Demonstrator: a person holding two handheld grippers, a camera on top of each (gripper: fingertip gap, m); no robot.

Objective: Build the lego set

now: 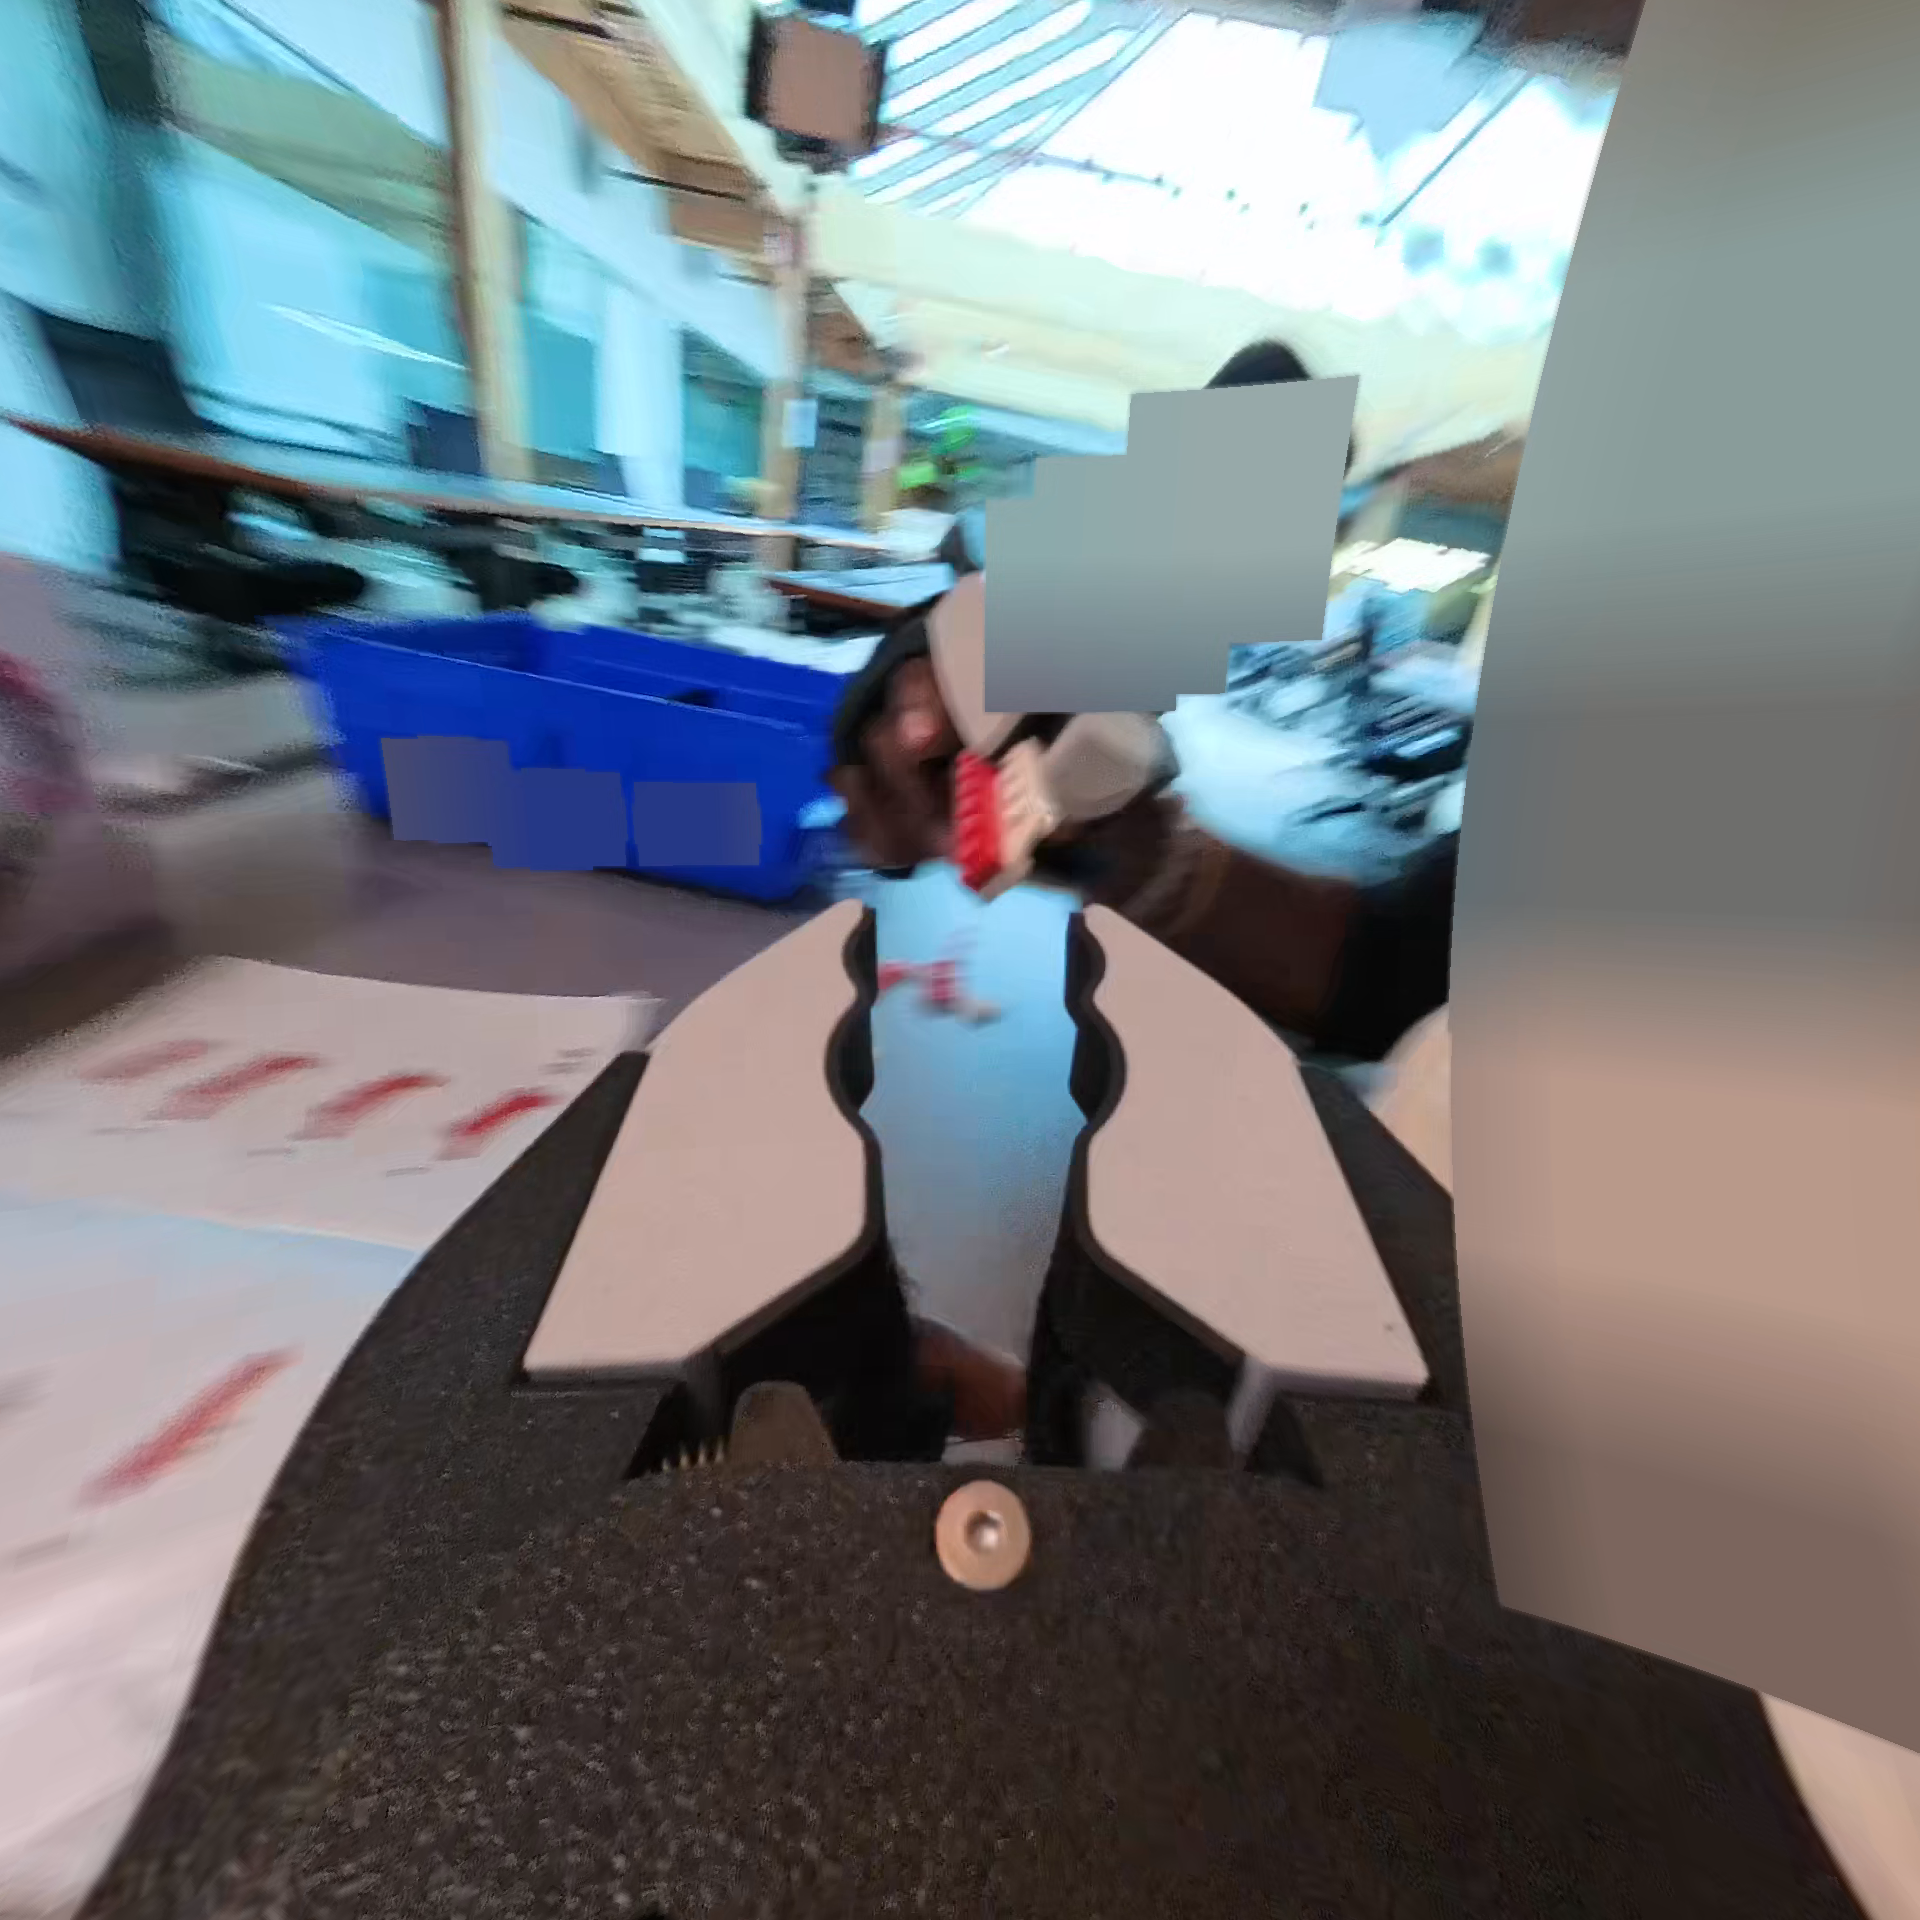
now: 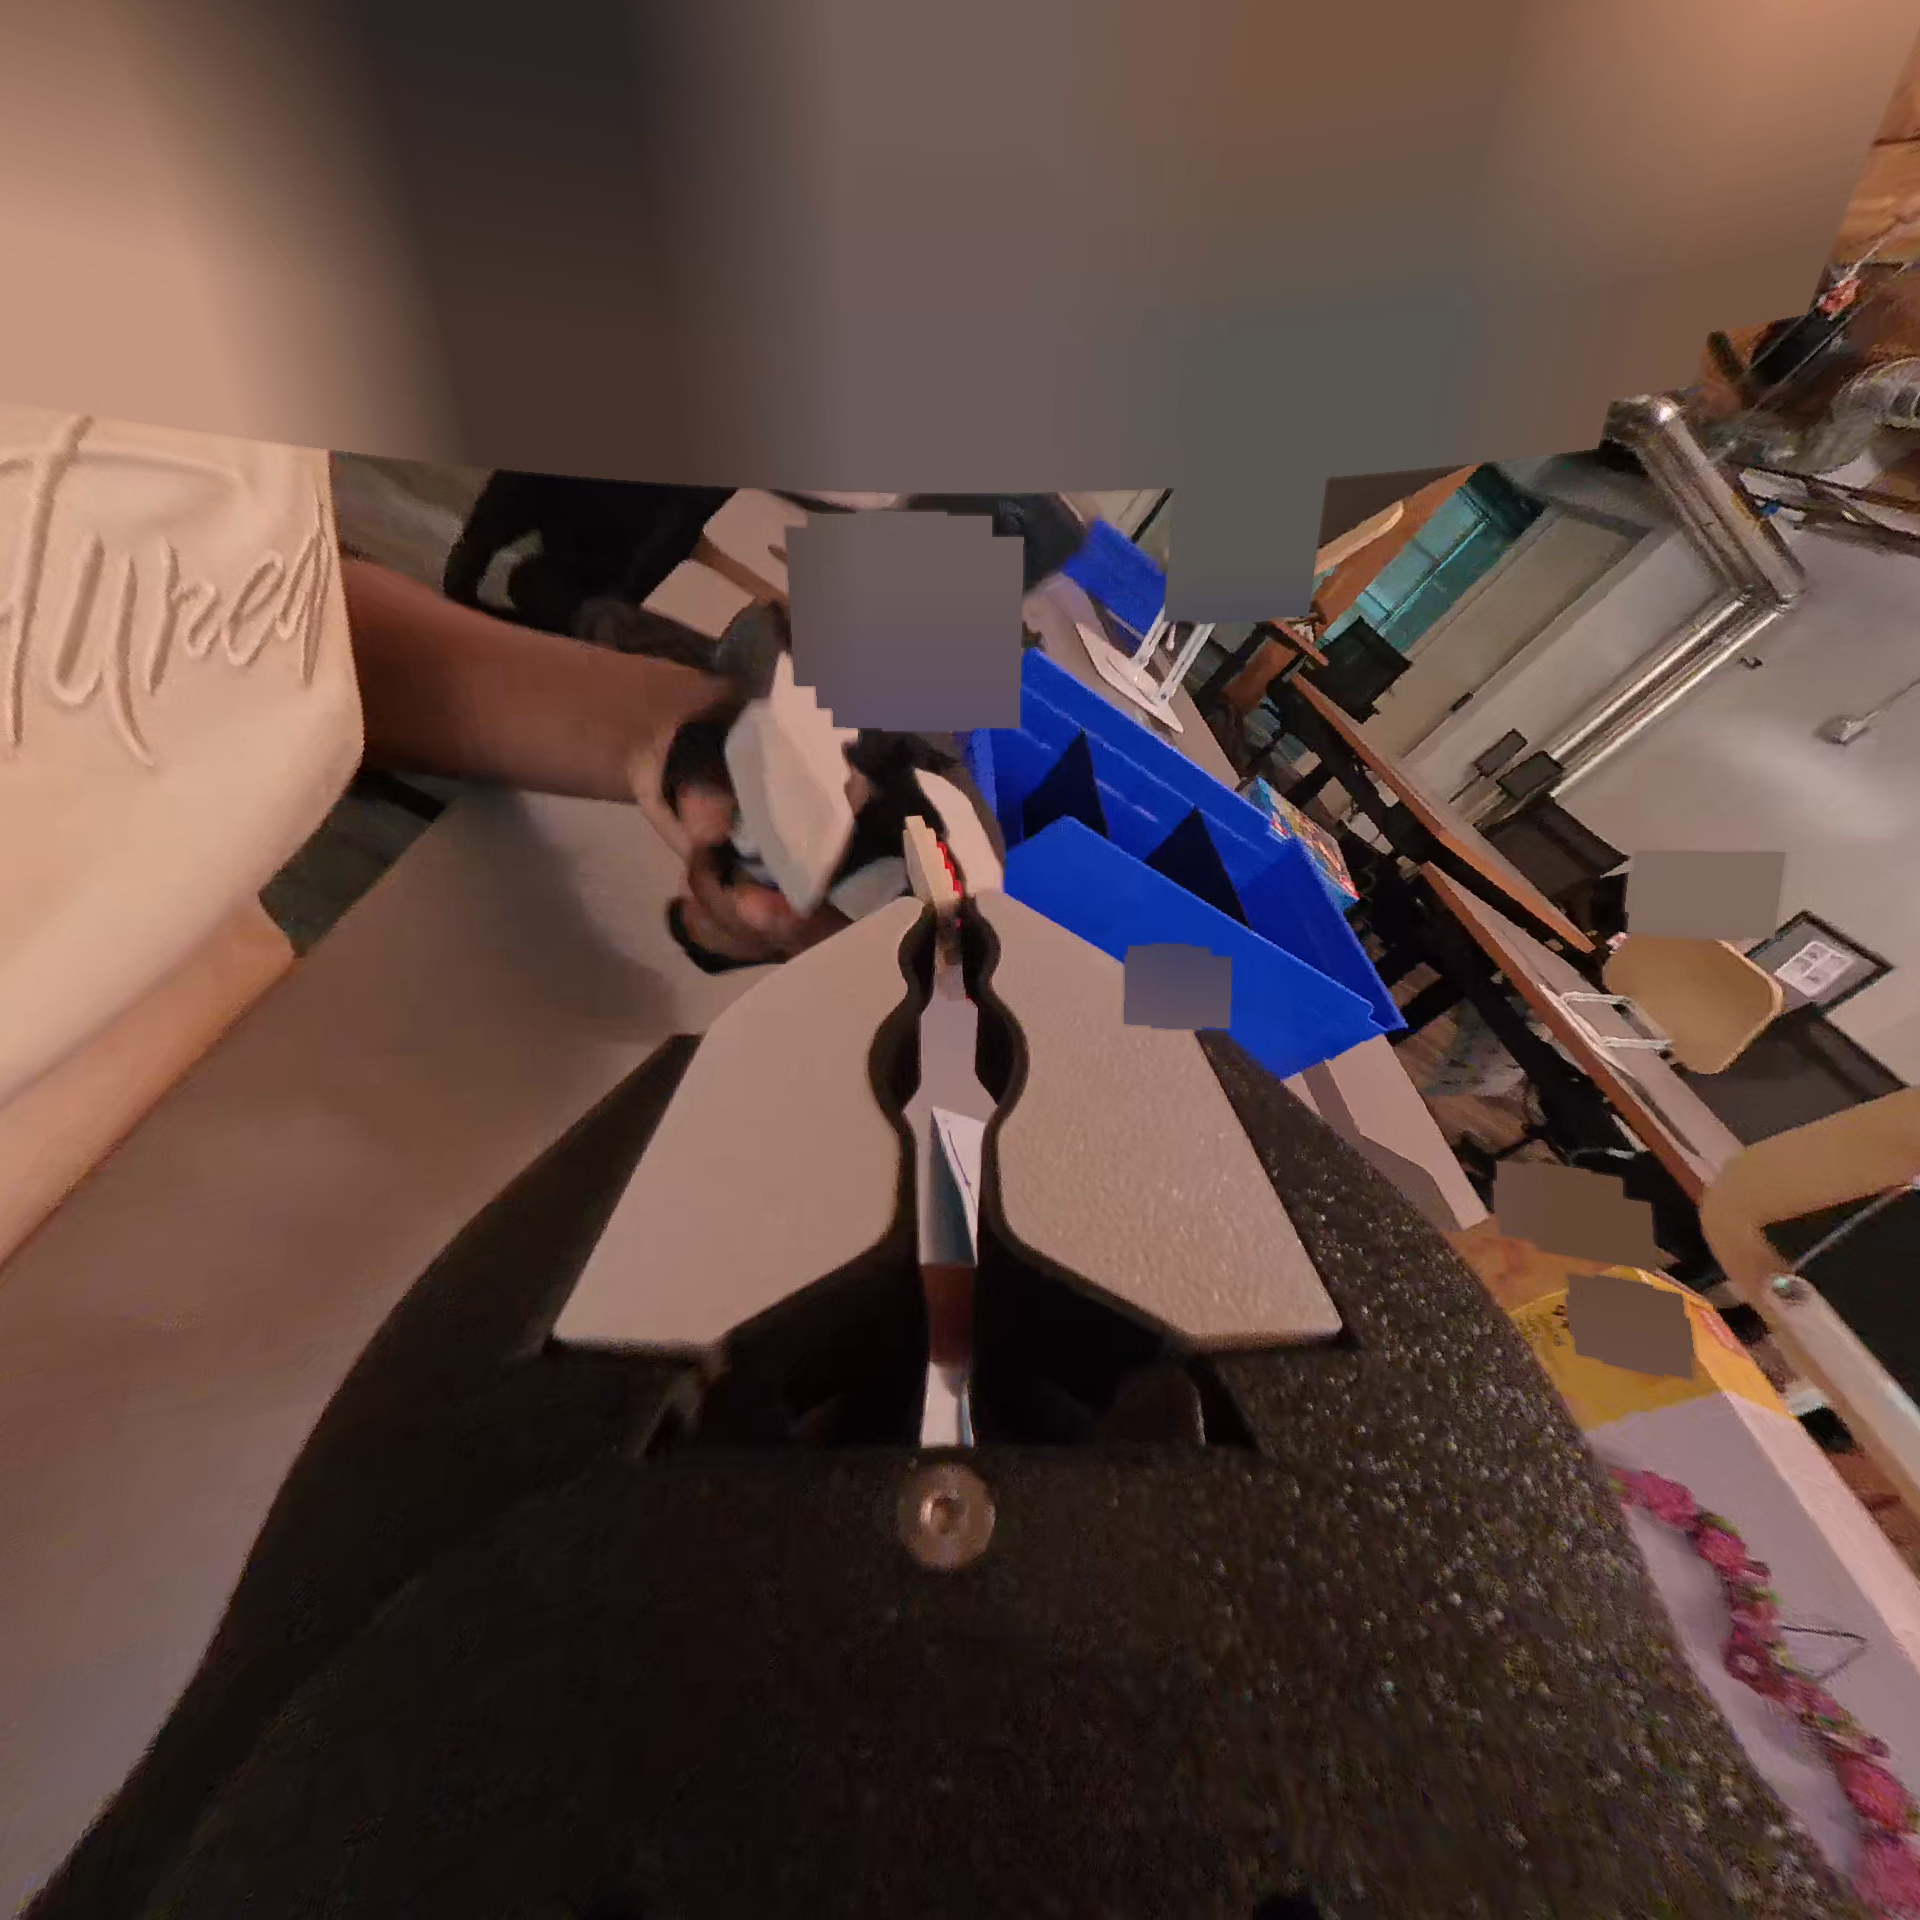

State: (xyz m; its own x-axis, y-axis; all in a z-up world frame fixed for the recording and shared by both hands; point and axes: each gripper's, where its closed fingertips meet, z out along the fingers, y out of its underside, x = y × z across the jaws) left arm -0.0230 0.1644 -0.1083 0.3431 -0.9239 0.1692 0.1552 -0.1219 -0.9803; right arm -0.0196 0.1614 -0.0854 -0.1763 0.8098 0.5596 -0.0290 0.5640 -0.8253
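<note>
My right gripper [image 2: 948, 920] is shut on a small red and light-coloured lego assembly [image 2: 933, 873] and holds it up in the air, edge-on between the tips. The same assembly [image 1: 1000, 821] shows in the left wrist view, held by the right gripper [image 1: 1049, 774] just beyond my left fingertips. My left gripper [image 1: 974, 920] is open and empty, with its tips a short way below the assembly. In the right wrist view, the left gripper [image 2: 795, 800] sits in a hand just behind the assembly. A few loose red pieces [image 1: 935, 982] lie blurred on the table.
A white instruction sheet [image 1: 312, 1091] with red drawings lies at the left on the table. A blue divided bin [image 1: 582, 727] [image 2: 1143, 862] stands behind. A yellow box [image 2: 1621, 1361] and a pink garland [image 2: 1766, 1662] lie at the right. Chairs and long desks stand farther off.
</note>
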